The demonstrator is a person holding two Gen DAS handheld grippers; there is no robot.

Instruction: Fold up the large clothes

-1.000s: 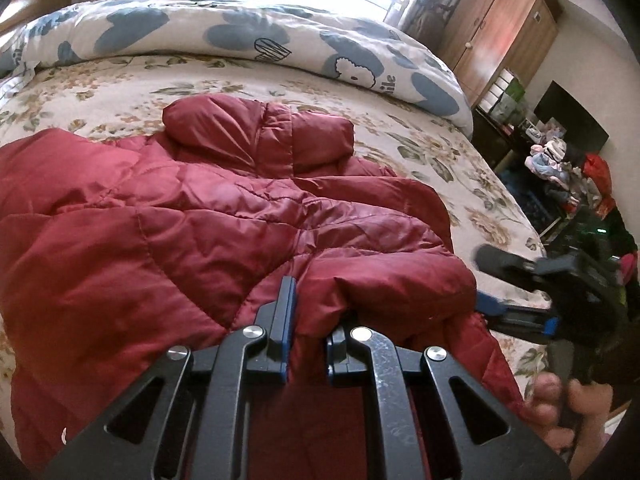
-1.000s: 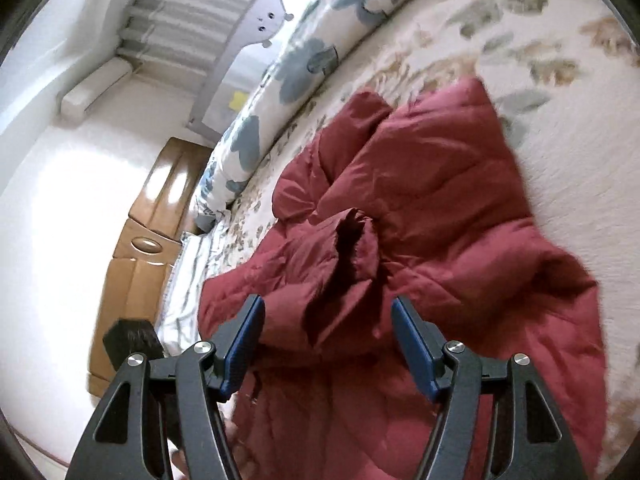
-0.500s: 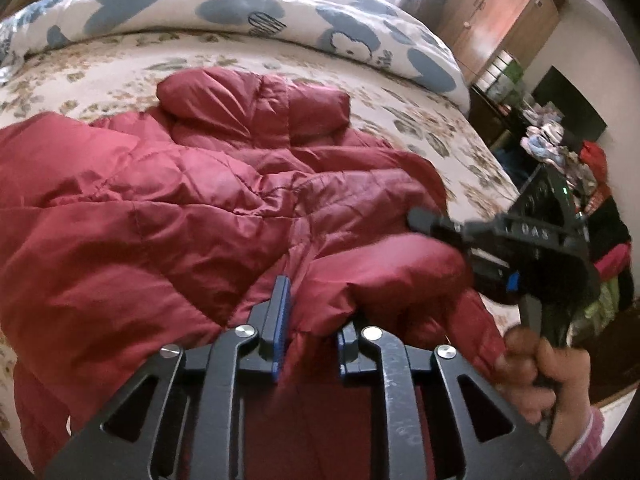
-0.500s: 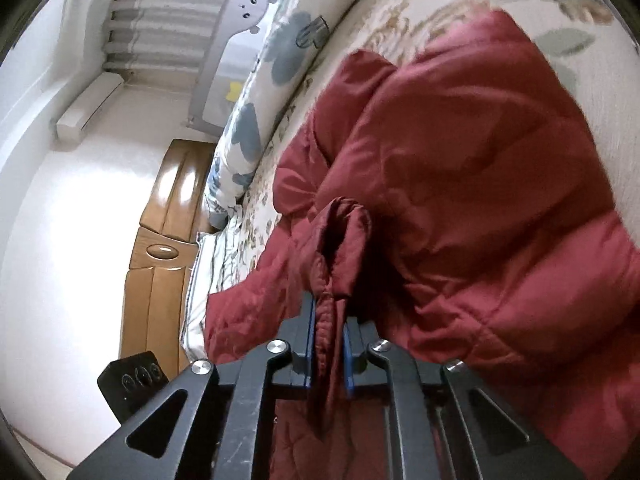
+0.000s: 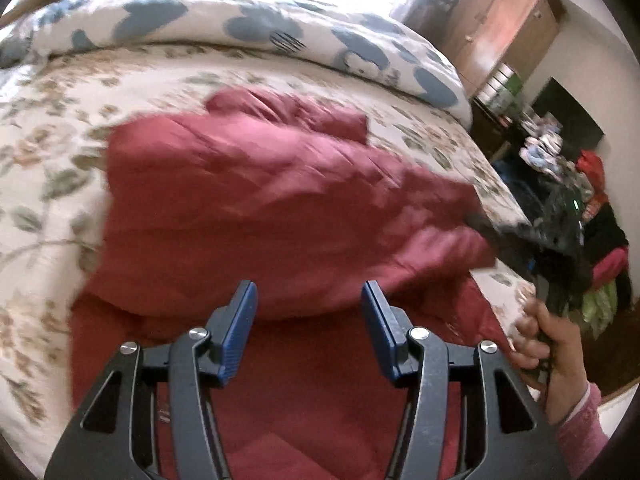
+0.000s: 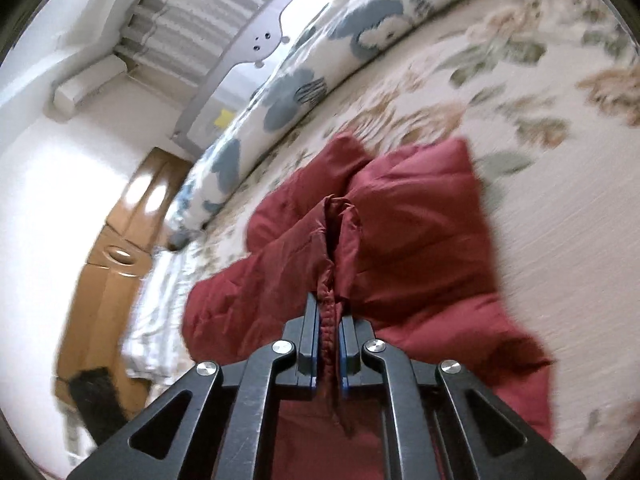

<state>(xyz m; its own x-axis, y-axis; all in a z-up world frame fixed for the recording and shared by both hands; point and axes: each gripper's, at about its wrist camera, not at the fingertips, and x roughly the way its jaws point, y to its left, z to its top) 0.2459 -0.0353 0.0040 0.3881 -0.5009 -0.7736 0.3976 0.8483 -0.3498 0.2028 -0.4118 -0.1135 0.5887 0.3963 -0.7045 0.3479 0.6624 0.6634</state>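
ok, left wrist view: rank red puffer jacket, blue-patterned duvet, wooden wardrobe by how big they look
1. red puffer jacket, fills most of the frame, though it is nearest the camera.
2. blue-patterned duvet, a long band across the far side of the bed.
3. wooden wardrobe, smallest, but farthest away.

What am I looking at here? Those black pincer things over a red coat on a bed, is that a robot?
No robot: a person holds a hand-held two-finger gripper in each hand, each with a wide-angle camera looking along its fingers. One picture is from the left gripper; its jaws are opening with nothing pinched. The other is from the right gripper, shut on a fold of the dark red puffer jacket. The jacket lies on a bed with a floral sheet, and a blue-patterned duvet is bunched behind it. The person's hand shows in the left view.
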